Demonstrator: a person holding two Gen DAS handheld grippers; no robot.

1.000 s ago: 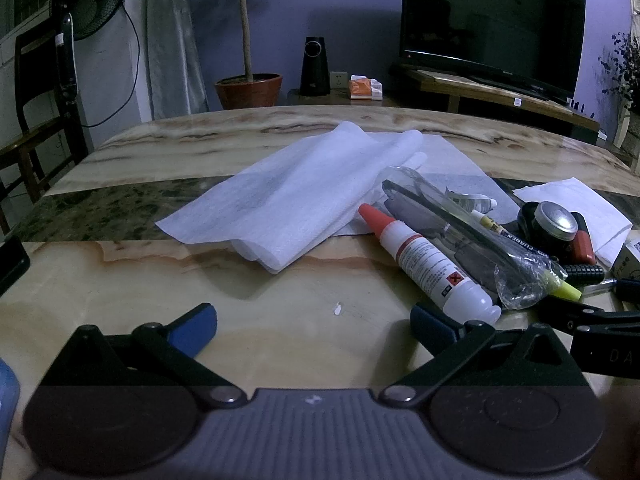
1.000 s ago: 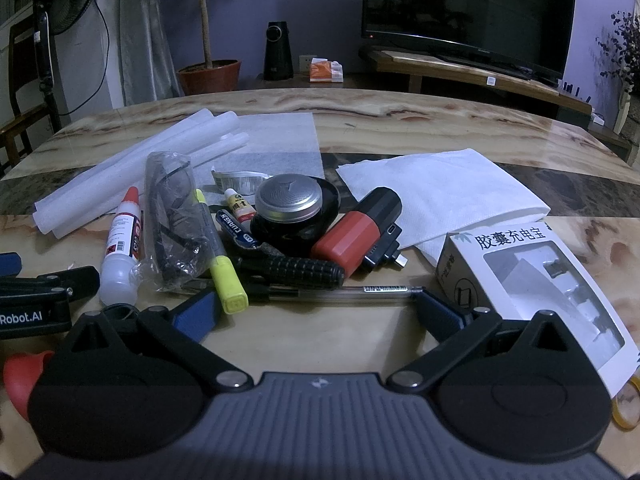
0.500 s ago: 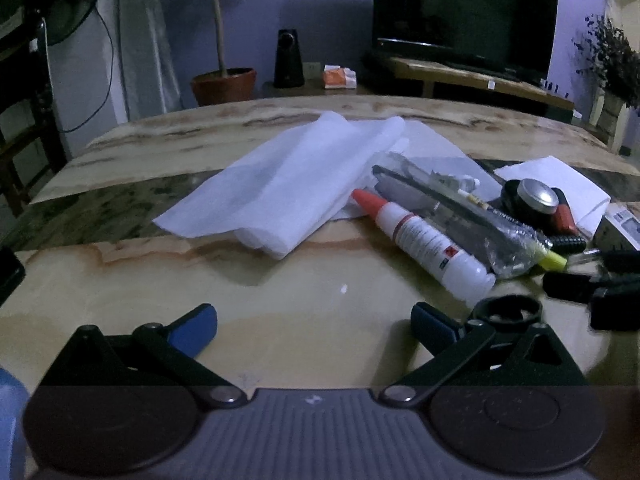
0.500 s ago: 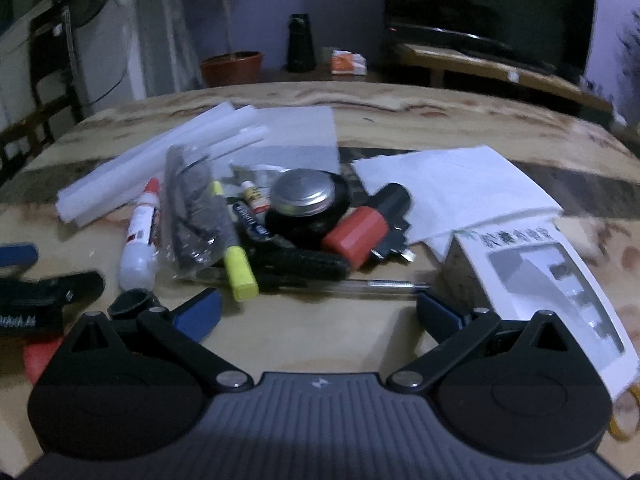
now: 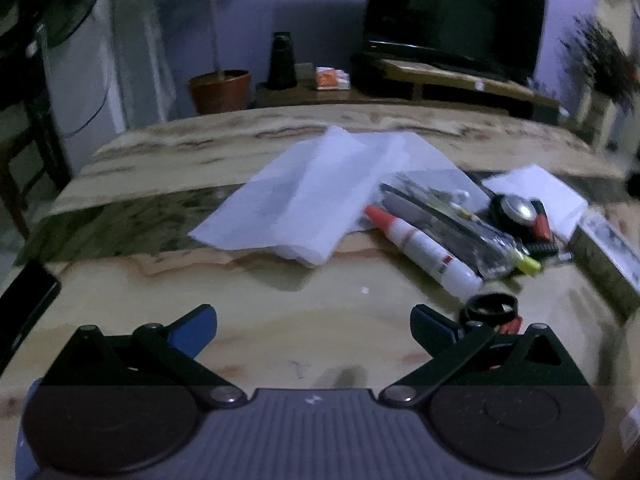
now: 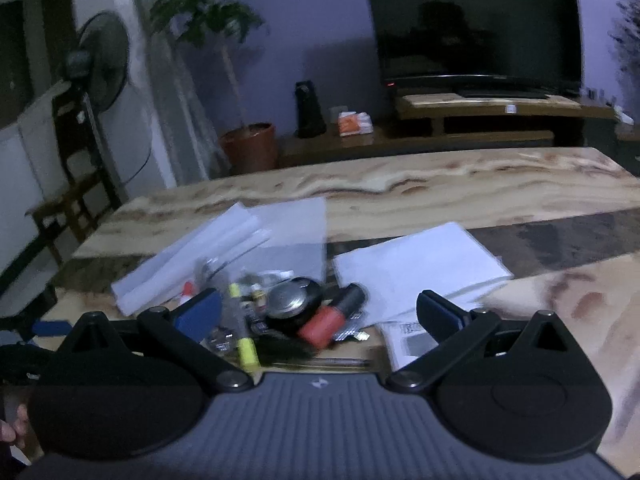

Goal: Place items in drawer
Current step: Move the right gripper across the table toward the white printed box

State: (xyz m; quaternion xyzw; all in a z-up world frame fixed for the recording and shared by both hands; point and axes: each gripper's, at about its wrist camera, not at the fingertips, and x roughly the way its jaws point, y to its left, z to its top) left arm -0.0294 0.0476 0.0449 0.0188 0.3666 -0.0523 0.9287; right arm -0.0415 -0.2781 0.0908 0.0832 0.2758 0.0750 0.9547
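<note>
Both grippers risen and drawn back since earlier frames; right view tilted up, blurred. Left gripper [image 5: 313, 317] fingers wide, empty, over bare table [image 5: 280, 320]. Black ring [image 5: 490, 307] at right fingertip. Glue bottle [image 5: 424, 249], yellow highlighter [image 5: 527, 264] at 1 o'clock. Right gripper [image 6: 319, 309] fingers wide, empty; round tin [image 6: 290, 298], red-black cylinder [image 6: 332, 318] between fingertips, white box [image 6: 408, 340] at 2 o'clock. Drawer out of view.
</note>
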